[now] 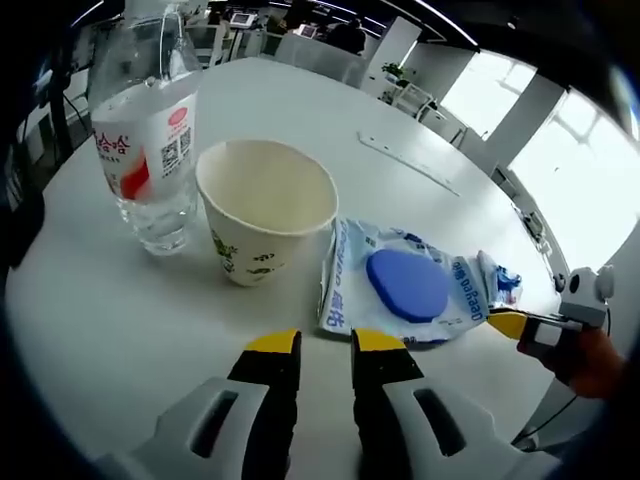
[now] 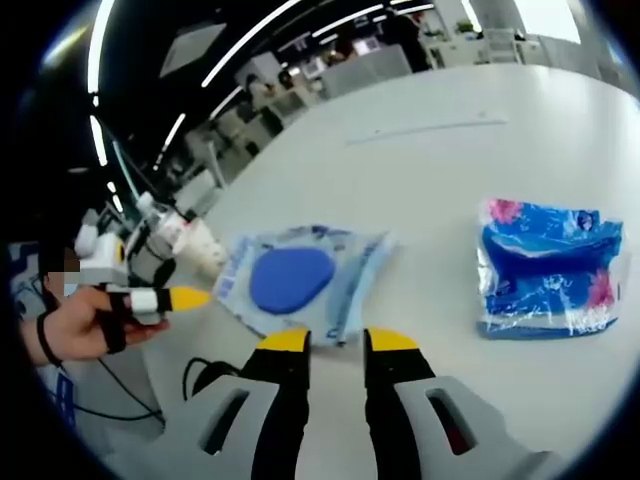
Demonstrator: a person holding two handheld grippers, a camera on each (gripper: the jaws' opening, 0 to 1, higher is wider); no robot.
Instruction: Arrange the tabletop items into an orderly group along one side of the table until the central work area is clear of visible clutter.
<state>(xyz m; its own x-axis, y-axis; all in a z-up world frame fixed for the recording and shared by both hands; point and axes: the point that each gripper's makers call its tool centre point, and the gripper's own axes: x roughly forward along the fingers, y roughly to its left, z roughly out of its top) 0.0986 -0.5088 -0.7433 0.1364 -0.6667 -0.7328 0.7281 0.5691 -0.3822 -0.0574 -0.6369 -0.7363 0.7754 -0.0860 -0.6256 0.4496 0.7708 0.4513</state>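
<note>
A: Where's the stuff rn?

B: Clear pouch with the blue disc [image 1: 405,285] lies flat on the worktop [image 1: 100,330], just ahead of the left tongs [image 1: 325,345], and just ahead of the right tongs [image 2: 337,342] too. Paper cup [image 1: 265,210] stands upright, touching or nearly touching the pouch's edge. Water bottle [image 1: 145,140] is upright just beside the cup on its other side. Those three sit close together. Blue wrapped pack [image 2: 548,268] lies apart from them, further toward the worktop's middle.

A: Tongs?

B: Both sets hold nothing, jaws a narrow gap apart, not clamped. Right tongs' yellow tip also shows at the pouch's far end in the left gripper view.

A: How will the pouch handle?

B: Prob light, soft, slick film, so it'll flop and may slide when nudged. I'd pinch a loose corner or the sealed border, not the disc bulge. Blue pack looks crinkly and squashy, so take an end seam. Cup is light and tips easily; grip the rim wall gently or it'll crush. Bottle looks thin-walled with some water low down, so grip mid-body.

A: What's left?

B: Blue pack is the stray, I'd say. It needs to join the others.
</note>
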